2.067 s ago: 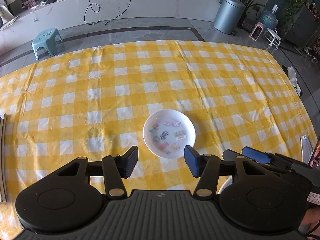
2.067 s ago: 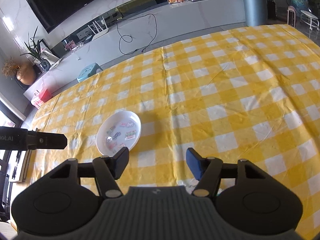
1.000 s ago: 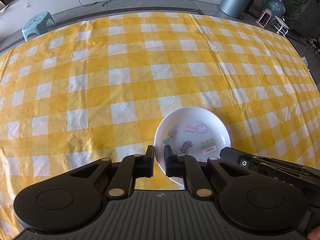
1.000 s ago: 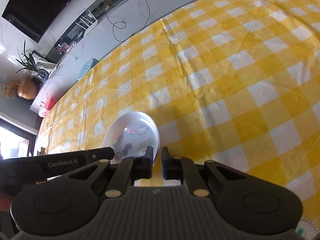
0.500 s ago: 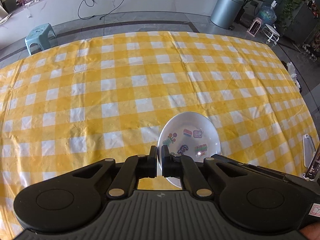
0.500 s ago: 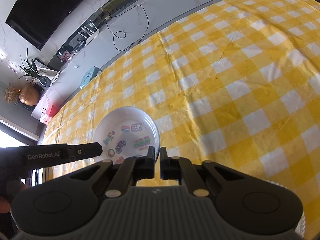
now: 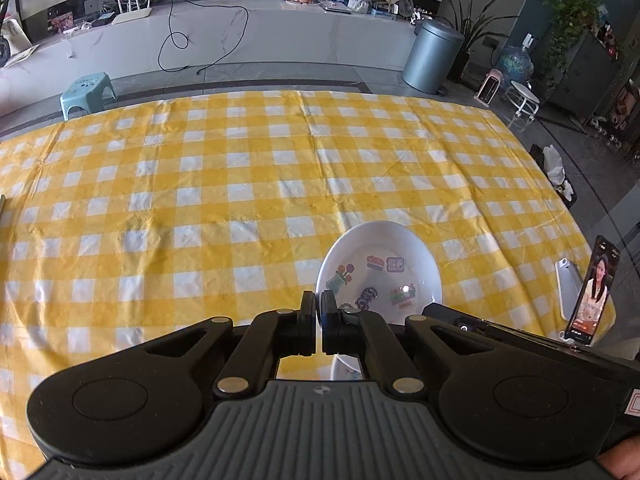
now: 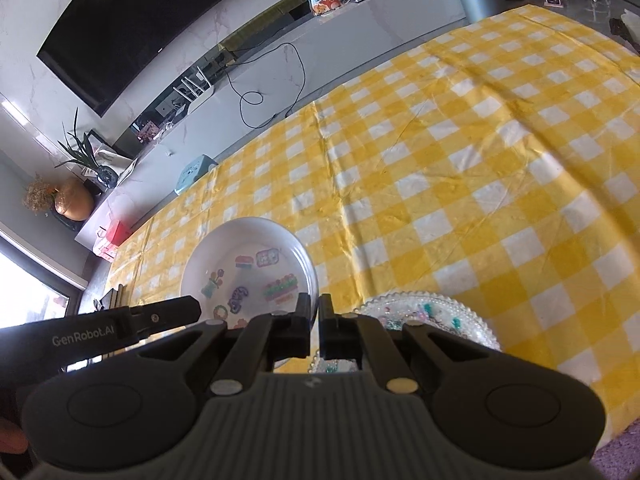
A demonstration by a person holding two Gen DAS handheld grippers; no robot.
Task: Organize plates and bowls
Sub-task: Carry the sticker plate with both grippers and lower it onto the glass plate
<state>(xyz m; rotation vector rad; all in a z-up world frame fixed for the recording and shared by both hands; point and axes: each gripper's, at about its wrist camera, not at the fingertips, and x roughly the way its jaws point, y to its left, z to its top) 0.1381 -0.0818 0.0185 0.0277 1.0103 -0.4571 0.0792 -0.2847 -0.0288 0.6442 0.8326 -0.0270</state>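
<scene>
One turquoise stool (image 7: pixel 89 94) stands on the floor at far left, beyond the yellow checked tablecloth (image 7: pixel 200 184). The left gripper (image 7: pixel 319 310) is clenched on the left rim of one white bowl (image 7: pixel 380 264) with cartoon stickers, held above the cloth. The right gripper (image 8: pixel 314 312) grips the same bowl's (image 8: pixel 248 268) right rim. Just beside it, one clear scalloped plate (image 8: pixel 440 312) lies on the cloth. Further right, one phone (image 7: pixel 596 292) stands upright near the table edge

White sticker-patterned bowl (image 7: pixel 380 264); yellow-and-white checked tablecloth (image 7: pixel 200 200).
</scene>
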